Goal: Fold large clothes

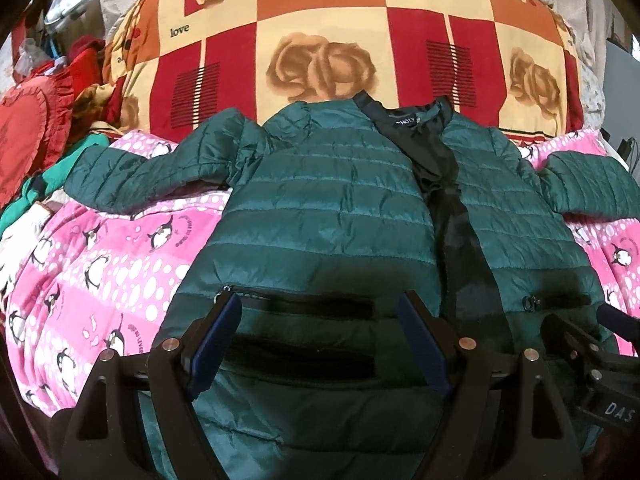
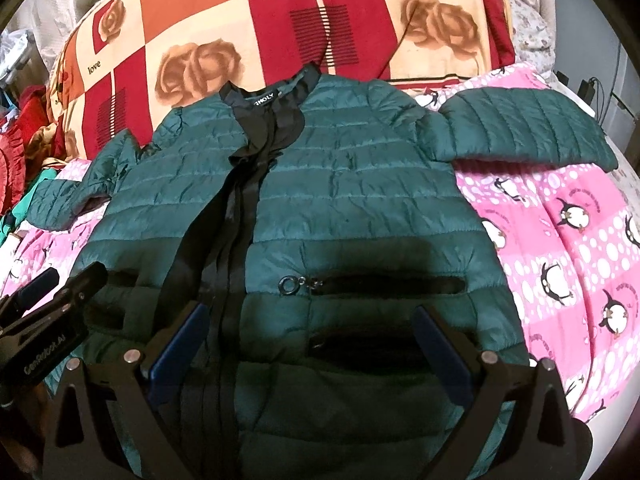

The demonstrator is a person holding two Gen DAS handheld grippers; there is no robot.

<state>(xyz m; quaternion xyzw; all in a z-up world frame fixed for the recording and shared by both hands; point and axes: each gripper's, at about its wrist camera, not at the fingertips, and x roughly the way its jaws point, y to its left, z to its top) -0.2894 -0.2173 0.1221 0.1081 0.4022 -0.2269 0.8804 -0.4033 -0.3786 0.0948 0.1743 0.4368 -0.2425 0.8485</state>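
A dark green quilted jacket (image 1: 320, 200) lies face up on a pink penguin blanket (image 1: 100, 272), front open along its black lining, both sleeves spread out sideways. It also shows in the right wrist view (image 2: 340, 200). My left gripper (image 1: 320, 312) is open above the jacket's lower left front, near a pocket zip. My right gripper (image 2: 312, 320) is open above the lower right front, by the ring zip pull (image 2: 289, 285). Each gripper shows at the edge of the other's view, the right one in the left wrist view (image 1: 592, 340) and the left one in the right wrist view (image 2: 48, 300).
A red, orange and cream rose-patterned quilt (image 1: 320, 40) lies behind the jacket's collar. A red heart cushion (image 1: 28, 136) and bunched red and green clothes (image 1: 60, 172) sit at the far left. The blanket shows on the right too (image 2: 568, 240).
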